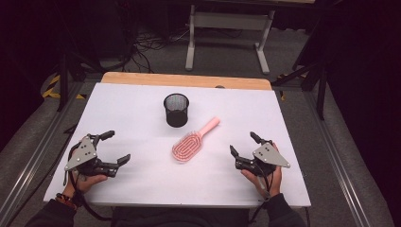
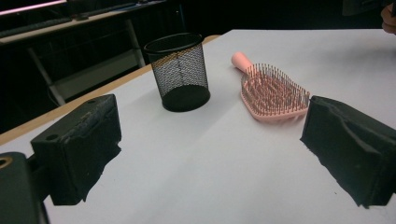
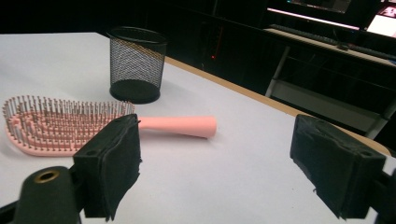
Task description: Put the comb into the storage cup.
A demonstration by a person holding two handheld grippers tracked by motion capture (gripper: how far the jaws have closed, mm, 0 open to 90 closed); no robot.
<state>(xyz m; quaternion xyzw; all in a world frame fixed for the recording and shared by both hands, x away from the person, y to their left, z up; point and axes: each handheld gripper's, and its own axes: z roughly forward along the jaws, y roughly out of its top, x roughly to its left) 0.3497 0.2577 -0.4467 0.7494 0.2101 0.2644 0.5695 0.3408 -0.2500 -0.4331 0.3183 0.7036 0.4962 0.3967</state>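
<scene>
A pink hairbrush (image 1: 191, 141) lies bristles up in the middle of the white table (image 1: 142, 104), its handle pointing to the far right. Behind it stands an upright black mesh cup (image 1: 176, 109). My left gripper (image 1: 117, 147) rests at the near left with its jaws wide apart and nothing between them. At the near right my right gripper (image 1: 244, 144) is open too, a short way right of the brush. The left gripper view has the cup (image 2: 178, 71) and brush (image 2: 272, 93) ahead of the jaws. From the right gripper view the brush (image 3: 70, 123) lies left, the cup (image 3: 136, 64) beyond.
The table has a wooden strip (image 1: 187, 79) along its far edge. A white desk frame (image 1: 229, 35) and cables stand on the floor behind it. Metal rails run along both sides of the table.
</scene>
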